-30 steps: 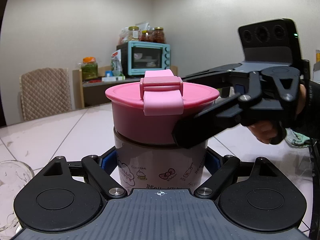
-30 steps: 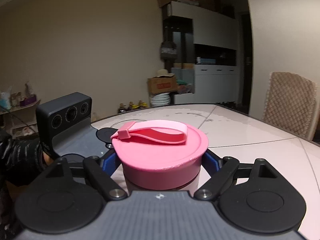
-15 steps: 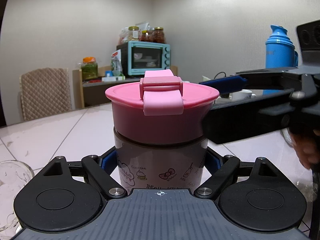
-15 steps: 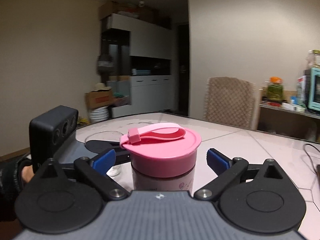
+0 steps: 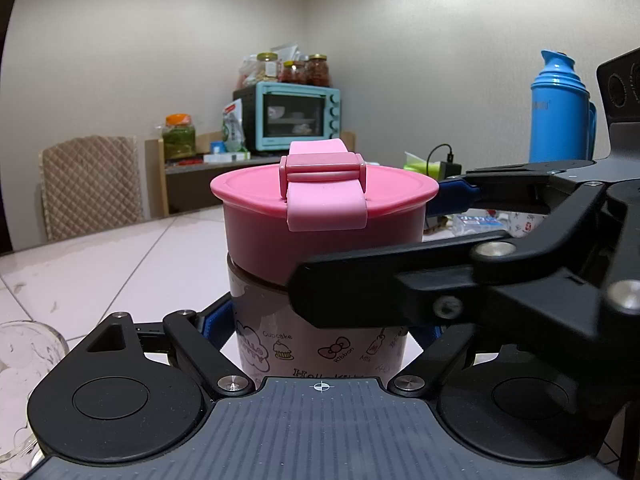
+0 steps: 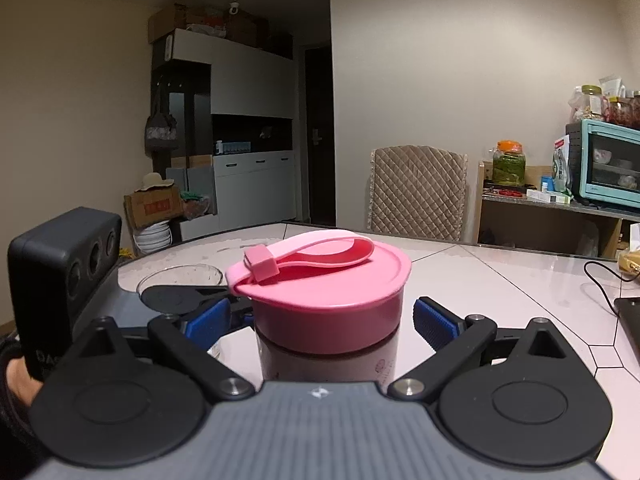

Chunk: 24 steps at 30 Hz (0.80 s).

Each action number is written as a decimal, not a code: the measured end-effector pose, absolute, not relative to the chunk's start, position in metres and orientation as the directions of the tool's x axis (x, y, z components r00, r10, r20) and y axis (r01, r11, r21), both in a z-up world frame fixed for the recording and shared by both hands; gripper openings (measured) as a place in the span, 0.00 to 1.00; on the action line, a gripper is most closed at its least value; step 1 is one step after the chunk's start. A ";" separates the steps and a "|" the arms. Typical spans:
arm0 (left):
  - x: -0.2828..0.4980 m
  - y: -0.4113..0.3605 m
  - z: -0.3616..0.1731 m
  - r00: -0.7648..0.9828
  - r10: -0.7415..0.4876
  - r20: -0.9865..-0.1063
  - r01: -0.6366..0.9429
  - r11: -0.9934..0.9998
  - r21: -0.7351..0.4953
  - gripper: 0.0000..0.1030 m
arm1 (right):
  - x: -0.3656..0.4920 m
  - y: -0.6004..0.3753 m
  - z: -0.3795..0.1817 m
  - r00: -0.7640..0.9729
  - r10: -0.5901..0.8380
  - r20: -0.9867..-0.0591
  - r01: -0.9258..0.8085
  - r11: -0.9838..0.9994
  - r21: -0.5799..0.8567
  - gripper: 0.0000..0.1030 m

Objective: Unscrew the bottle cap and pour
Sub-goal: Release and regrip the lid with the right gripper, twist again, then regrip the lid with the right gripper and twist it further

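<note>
At frame centre, the left gripper (image 5: 320, 320) is holding the bottle (image 5: 320, 340); the right gripper (image 6: 332, 320), jaws wide, is straddling the cap (image 6: 320, 292), needing to close for another twist.

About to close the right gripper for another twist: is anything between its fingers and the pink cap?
Nothing visible. The right gripper is open with a blue-padded finger on each side of the cap, only bare gaps between. The left gripper holds the bottle lower down.

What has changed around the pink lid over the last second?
The right gripper let go of the pink lid, swung round the bottle to a new angle and now straddles the lid, open. The left gripper kept clamping the bottle body; the lid stayed on.
</note>
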<state>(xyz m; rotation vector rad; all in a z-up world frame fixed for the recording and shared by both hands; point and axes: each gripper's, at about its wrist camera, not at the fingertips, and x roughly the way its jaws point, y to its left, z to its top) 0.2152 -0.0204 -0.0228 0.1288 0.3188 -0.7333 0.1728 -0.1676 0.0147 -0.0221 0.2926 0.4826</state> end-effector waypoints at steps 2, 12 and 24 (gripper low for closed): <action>0.215 -0.020 -0.023 0.698 -0.636 -0.330 0.675 0.738 0.005 0.87 | 0.175 -0.167 0.013 0.851 0.446 -0.279 -0.452 0.891 0.044 0.96; 0.215 -0.020 -0.023 0.698 -0.636 -0.330 0.675 0.738 0.005 0.87 | 0.180 -0.162 0.010 0.862 0.429 -0.272 -0.434 0.900 0.043 0.95; 0.216 -0.020 -0.023 0.697 -0.637 -0.329 0.675 0.738 0.004 0.87 | 0.180 -0.157 0.013 0.866 0.414 -0.280 -0.424 0.905 0.028 0.84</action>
